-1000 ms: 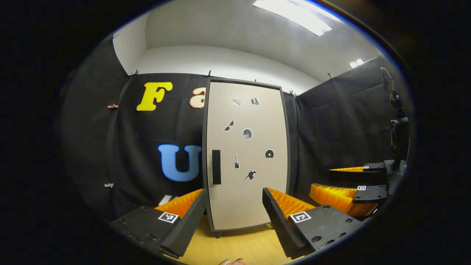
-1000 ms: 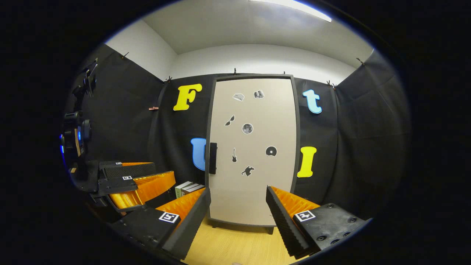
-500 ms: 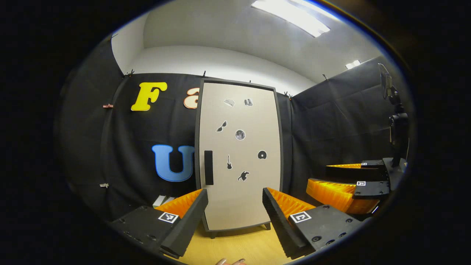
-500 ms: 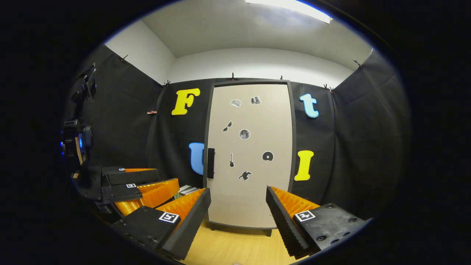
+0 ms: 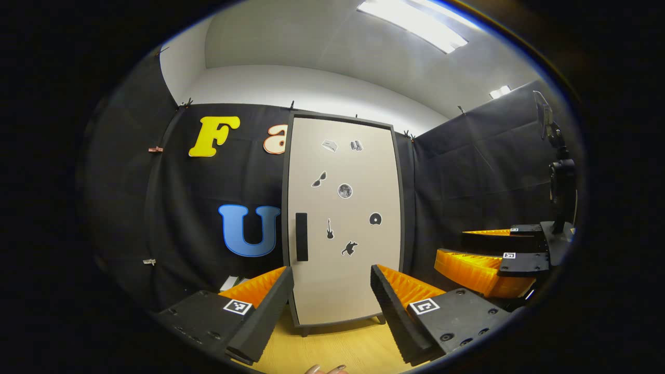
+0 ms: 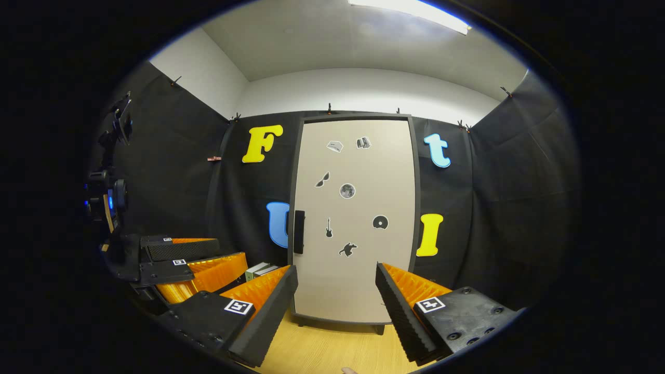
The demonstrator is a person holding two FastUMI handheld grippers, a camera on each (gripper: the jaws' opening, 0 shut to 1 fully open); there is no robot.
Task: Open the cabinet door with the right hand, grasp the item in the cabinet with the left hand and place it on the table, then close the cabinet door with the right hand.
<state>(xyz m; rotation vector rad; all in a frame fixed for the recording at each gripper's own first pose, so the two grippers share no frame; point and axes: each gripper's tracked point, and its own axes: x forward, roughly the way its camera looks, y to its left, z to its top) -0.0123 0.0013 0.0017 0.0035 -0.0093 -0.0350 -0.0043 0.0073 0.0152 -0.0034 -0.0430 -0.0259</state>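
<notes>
Jaws of both grippers gape, cabinet door (image 6: pixel 356 218) seemingly shut well ahead.

Left gripper view: low over the yellow wooden table (image 5: pixel 332 348), facing the tall beige cabinet door with its black frame (image 5: pixel 345 228) from slightly left, well back. Right gripper view: same low height, squarely facing that door (image 6: pixel 356 223), equally far. Shared by both: door, its black handle (image 6: pixel 298 231), table (image 6: pixel 327 350), black cloth wall.
</notes>
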